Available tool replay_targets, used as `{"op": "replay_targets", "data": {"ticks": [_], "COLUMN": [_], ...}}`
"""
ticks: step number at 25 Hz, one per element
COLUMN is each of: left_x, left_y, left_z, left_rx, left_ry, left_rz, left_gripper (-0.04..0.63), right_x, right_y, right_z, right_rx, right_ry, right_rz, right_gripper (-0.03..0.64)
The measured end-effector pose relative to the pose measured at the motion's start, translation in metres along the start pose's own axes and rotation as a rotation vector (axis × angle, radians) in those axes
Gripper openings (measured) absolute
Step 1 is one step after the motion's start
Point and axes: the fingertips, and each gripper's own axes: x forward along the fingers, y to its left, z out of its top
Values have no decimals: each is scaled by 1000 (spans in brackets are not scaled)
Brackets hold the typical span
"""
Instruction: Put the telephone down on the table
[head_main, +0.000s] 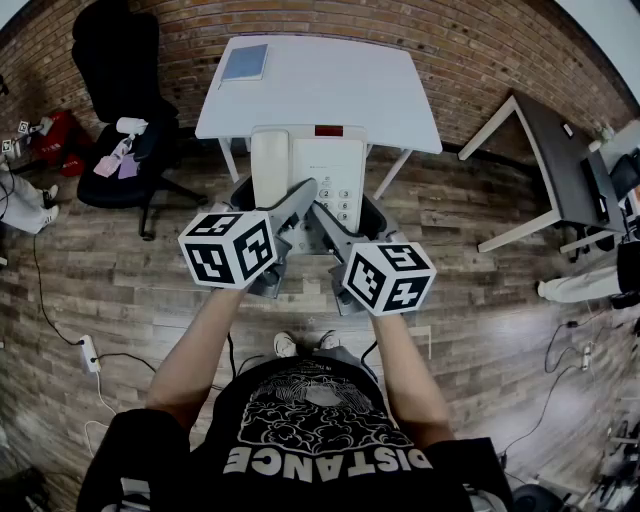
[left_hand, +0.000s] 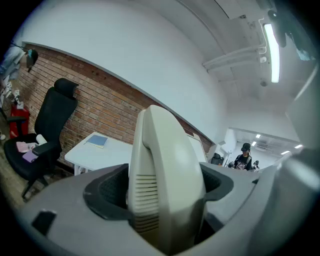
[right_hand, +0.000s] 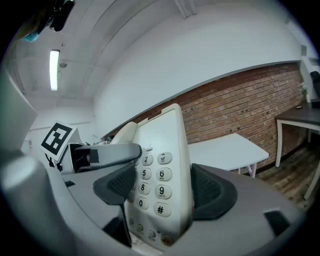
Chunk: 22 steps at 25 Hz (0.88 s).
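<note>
A cream push-button telephone (head_main: 310, 165) hangs in the air just in front of the white table (head_main: 330, 80), held between both grippers. My left gripper (head_main: 270, 195) is shut on its handset side; the handset (left_hand: 165, 185) fills the space between the dark pads. My right gripper (head_main: 347, 212) is shut on the keypad side, with one pad over the number keys (right_hand: 152, 175) and the other against the telephone's edge. In the right gripper view the left gripper's finger (right_hand: 107, 154) crosses the telephone's upper left. The table (right_hand: 225, 150) lies beyond the telephone.
A blue book (head_main: 245, 62) lies at the table's far left corner. A black office chair (head_main: 120, 90) with pink things on its seat stands to the left, and a dark desk (head_main: 560, 160) to the right. A power strip (head_main: 88, 352) and cables lie on the wooden floor.
</note>
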Motion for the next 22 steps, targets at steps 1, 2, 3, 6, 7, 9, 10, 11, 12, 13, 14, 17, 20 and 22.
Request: {"op": "replay_targets", "data": {"ticks": [1,2,3,6,7,9,10,11,12,13,14,17,20,22], "left_x": [0,-1,-1,-1,0,3,5,8,12,17,21,36,58,77], "left_y": [0,0,1,2,3,7,10,13,17,20,24,34,46,57], "left_z": [-1,-1,-2,-2,-3,-3,-3,-2,0,1,3,5,8,15], "left_rx": [1,2,3,4,4,0,-1,-2,-3,-4,-5,-1,3,0], "left_ry": [3,6,8,7,6,5,6,7,9,11,12,13,14,19], "left_rz": [-1,-2,-4,-10,-10,-7,-5,-3,-1,0,3,11,21,31], "left_gripper": [407,407,407,407,407,407,407,407,407,407,407,407,407,407], "right_x": [0,0,0,1,2,7,11,15,20,25,30,46,66,86], "right_y": [1,1,2,3,2,0,-1,-3,-5,-7,-10,-20,-35,-47], "right_z": [-1,-2,-3,-4,-4,-5,-5,-5,-3,-2,-1,1,3,9], "right_rx": [3,6,8,8,7,7,9,11,13,14,16,23,30,35], "right_ry": [0,1,1,-2,-3,0,2,3,5,7,8,5,7,14], "right_rz": [-1,-2,-4,-6,-6,-4,-2,-1,-1,0,1,10,19,28], "right_gripper": [330,330,330,330,330,330,330,330,330,330,330,330,330,330]}}
